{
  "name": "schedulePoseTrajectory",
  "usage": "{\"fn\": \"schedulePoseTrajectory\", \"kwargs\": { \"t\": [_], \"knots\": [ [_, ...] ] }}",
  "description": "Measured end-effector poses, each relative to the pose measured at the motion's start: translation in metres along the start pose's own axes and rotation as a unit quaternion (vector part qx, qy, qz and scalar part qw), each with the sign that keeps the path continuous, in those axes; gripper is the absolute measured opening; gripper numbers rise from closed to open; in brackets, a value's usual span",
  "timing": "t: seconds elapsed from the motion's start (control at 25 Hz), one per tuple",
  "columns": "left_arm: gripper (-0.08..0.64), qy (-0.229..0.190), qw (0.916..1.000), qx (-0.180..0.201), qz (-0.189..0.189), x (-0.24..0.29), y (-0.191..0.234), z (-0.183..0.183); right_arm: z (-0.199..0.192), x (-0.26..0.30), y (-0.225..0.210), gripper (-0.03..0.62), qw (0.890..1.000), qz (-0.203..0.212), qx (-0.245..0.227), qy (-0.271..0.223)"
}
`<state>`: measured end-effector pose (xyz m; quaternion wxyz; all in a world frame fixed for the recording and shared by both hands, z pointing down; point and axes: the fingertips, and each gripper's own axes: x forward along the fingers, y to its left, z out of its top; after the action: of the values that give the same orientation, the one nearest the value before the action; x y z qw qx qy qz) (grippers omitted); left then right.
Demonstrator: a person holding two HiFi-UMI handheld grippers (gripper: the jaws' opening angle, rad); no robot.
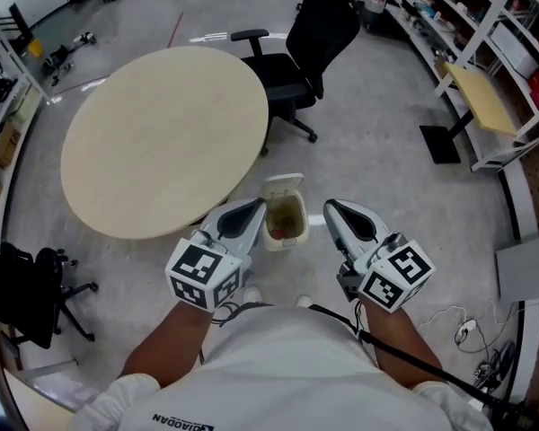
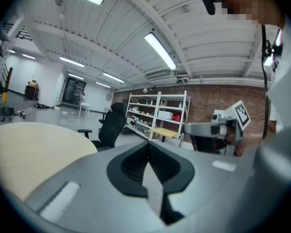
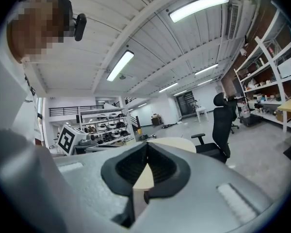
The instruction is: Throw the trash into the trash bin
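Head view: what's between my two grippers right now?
The open trash bin, standing on the floor, shows between the left gripper and the right gripper in the head view.

Round beige table (image 1: pixel 162 137) beside black office chair (image 1: pixel 287 83), white shelving (image 1: pixel 474 39) along the right wall.

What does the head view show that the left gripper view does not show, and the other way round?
Head view only: the open trash bin standing on the floor beside the round table. Left gripper view only: the ceiling lights and the brick wall. Both: the round table, the black chair and the right gripper.
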<state>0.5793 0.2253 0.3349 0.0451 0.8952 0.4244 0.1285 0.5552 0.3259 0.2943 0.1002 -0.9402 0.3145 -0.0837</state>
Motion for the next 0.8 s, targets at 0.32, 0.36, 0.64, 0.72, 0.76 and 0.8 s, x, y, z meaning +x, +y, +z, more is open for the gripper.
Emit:
{"fn": "schedulePoseTrajectory", "kwargs": {
  "t": [0.32,0.36,0.64,0.72,0.76,0.8],
  "knots": [
    [0.008,-0.023,0.9987,0.017,0.042,0.004,-0.018,0.014,0.013,-0.039,-0.014,0.002,1.000,0.018,-0.007,-0.008],
    [0.008,-0.021,0.9985,0.018,0.048,0.004,-0.019,0.013,0.013,-0.044,-0.017,0.002,1.000,0.018,-0.004,-0.008],
    [0.008,-0.021,0.9987,0.009,0.046,0.013,-0.043,0.010,0.004,-0.068,-0.035,0.002,1.000,0.012,0.006,-0.008],
    [0.008,-0.016,0.9987,0.010,0.048,0.015,-0.050,0.007,0.001,-0.071,-0.037,0.002,1.000,0.015,0.006,-0.005],
    [0.008,-0.013,0.9986,0.011,0.049,0.015,-0.053,0.006,0.000,-0.072,-0.038,0.002,1.000,0.017,0.006,-0.004],
    [0.008,-0.010,0.9986,0.011,0.051,0.015,-0.055,0.004,0.000,-0.073,-0.039,0.002,1.000,0.019,0.007,-0.004]
  ]
}}
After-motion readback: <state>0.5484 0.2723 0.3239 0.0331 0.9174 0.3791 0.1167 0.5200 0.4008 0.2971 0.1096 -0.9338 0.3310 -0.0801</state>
